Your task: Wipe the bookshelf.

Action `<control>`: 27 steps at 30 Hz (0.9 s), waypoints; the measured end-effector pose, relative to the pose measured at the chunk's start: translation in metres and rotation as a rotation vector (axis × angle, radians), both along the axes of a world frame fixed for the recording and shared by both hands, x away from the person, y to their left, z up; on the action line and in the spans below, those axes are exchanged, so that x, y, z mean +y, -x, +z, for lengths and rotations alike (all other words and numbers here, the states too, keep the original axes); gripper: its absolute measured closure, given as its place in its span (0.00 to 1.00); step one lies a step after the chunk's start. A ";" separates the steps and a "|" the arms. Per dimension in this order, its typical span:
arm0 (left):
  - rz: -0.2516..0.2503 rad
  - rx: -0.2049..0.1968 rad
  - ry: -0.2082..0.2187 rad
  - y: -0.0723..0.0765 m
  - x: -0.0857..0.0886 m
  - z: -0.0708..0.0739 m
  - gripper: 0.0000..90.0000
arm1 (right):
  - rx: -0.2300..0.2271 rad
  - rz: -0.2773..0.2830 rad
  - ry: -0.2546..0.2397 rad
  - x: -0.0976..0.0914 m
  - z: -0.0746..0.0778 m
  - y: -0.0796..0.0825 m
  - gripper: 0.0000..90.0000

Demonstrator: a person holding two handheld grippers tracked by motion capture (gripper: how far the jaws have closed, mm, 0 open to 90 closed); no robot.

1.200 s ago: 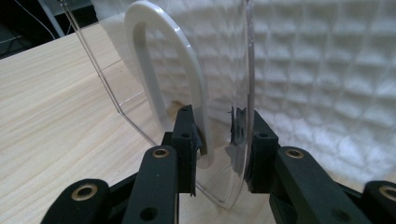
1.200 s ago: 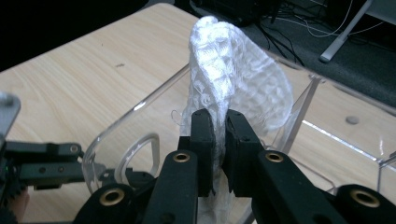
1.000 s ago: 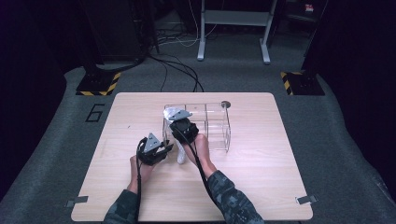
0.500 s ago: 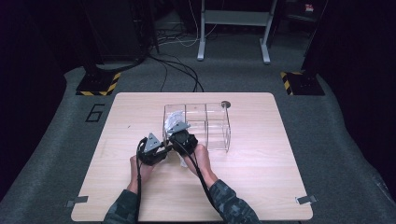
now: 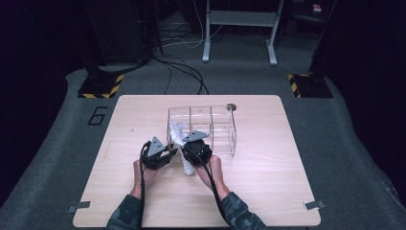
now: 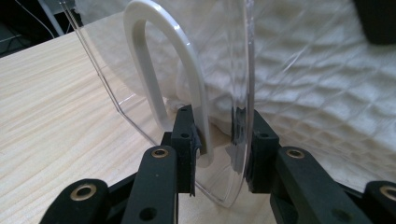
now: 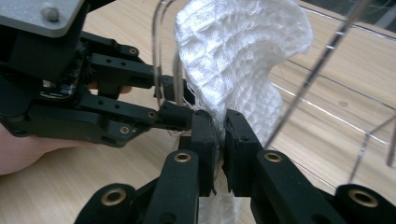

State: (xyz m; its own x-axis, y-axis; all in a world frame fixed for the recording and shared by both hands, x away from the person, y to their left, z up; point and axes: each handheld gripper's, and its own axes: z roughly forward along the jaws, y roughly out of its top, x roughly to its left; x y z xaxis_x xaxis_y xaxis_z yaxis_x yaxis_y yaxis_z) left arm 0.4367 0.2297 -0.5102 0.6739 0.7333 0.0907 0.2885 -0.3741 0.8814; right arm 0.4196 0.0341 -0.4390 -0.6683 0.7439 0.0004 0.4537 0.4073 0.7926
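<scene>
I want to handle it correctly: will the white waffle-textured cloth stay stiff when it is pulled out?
Probably floppy: the white waffle-textured cloth bends and folds above the right hand-held gripper shut on it. It looks light and thin. It may catch on the clear plastic box wall that the left hand-held gripper clamps.

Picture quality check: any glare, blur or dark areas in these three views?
High view: table evenly lit, surroundings nearly black, clear box faint. Left gripper view: the clear panel carries a bright edge highlight and the white cloth behind it is soft. Right gripper view: cloth weave sharp, left gripper nearby slightly blurred.
</scene>
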 end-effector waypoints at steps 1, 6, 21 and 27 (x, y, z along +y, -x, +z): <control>0.000 0.001 0.002 0.000 0.000 0.000 0.78 | -0.006 0.002 -0.009 -0.004 0.000 -0.001 0.93; 0.001 0.006 -0.012 -0.001 0.001 0.000 0.75 | -0.013 -0.018 -0.055 -0.016 0.001 0.002 0.93; 0.030 0.071 0.007 0.006 0.005 0.007 0.28 | -0.015 -0.032 -0.119 -0.038 0.003 0.016 0.93; 0.033 0.085 0.015 0.018 0.015 0.010 0.17 | -0.016 -0.023 -0.127 -0.044 0.004 0.018 0.93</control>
